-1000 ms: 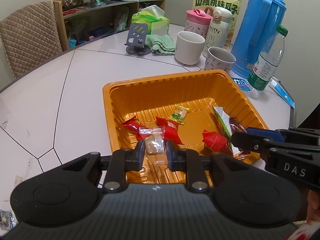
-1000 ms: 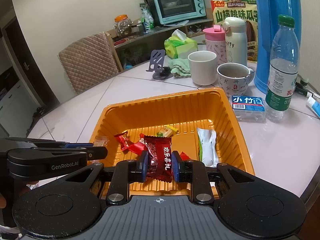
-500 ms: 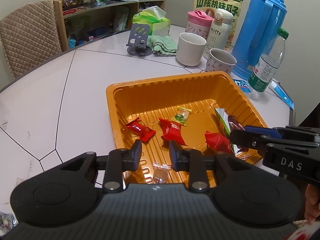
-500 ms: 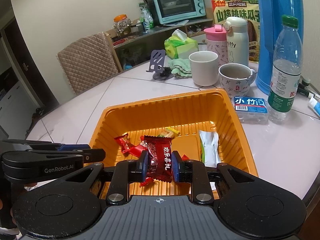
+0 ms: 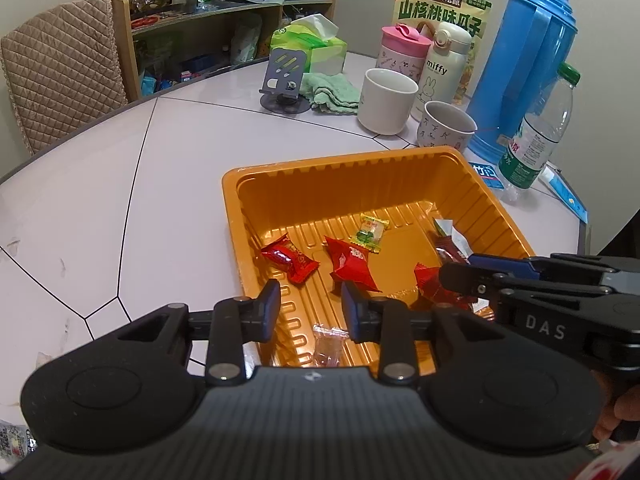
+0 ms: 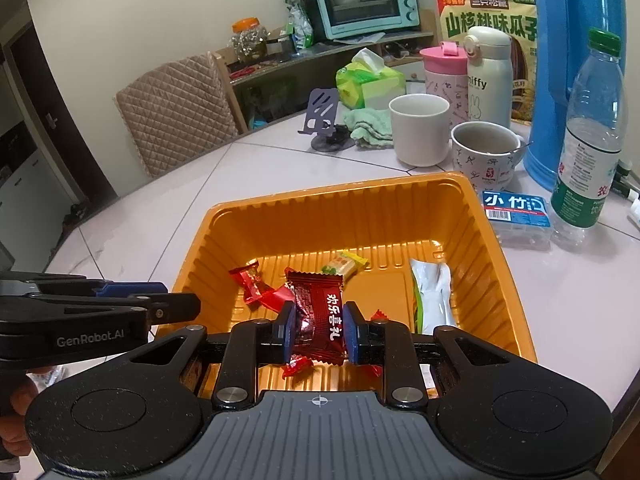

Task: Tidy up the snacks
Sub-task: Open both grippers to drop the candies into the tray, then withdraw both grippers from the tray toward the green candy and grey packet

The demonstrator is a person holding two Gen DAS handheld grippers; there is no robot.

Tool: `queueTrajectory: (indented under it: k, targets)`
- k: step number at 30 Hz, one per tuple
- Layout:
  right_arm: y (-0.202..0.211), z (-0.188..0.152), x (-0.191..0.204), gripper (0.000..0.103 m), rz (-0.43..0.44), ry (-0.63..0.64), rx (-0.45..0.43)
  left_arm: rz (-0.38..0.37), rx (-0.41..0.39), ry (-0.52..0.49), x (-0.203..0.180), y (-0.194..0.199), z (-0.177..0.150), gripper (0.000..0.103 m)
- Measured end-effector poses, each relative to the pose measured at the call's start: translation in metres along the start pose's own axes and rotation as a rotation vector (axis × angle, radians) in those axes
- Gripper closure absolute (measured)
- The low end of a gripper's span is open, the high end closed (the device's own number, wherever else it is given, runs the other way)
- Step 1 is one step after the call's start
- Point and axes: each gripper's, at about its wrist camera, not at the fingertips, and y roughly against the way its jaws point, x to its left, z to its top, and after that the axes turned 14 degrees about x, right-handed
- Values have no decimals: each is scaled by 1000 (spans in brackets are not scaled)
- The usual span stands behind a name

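So the snack sorting is looking partway done. The orange tray (image 6: 486,264) is already holding a handful of pieces: two red candies (image 5: 289,259), a little yellow-green one (image 5: 369,232), a white-and-green packet (image 6: 432,296) along the right wall, and a clear-wrapped candy (image 5: 329,343) lying on the tray floor at the near edge.

The left gripper (image 5: 311,312) is hovering right over that clear one, its jaws opening with nothing pinched between them, so I'm guessing that piece is now delivered. The right gripper (image 6: 318,330) is clamping narrow on a dark red candy (image 6: 320,316), holding it above the near side of the tray, so that one is looking like the next drop.

What's left is hard to say. A bit of wrapper is peeking in at the bottom-left corner of the left view, maybe more snacks waiting, can't tell for sure.

Everything is sitting on a pale table (image 5: 100,200) with dark seam lines. Cups, flasks, a blue thermos (image 5: 524,64), a water bottle and a tissue pack are crowding the far side. A padded chair and a shelf with a teal toaster oven (image 6: 364,0) are standing behind it.
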Motion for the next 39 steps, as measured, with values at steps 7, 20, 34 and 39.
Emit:
queueTrajectory:
  k: [7, 20, 34, 39]
  targets:
    - [-5, 4, 0, 70, -7, -11, 0, -2, 2, 4, 0, 2, -1, 69]
    - [10, -7, -3, 58, 8, -44, 1, -3, -2, 3, -1, 12, -16, 59]
    - [47, -27, 10, 39, 30, -67, -47, -1, -48, 46, 3, 55, -48, 36]
    - [61, -38, 21, 34, 51, -61, -49, -3, -61, 70, 9, 74, -65, 30]
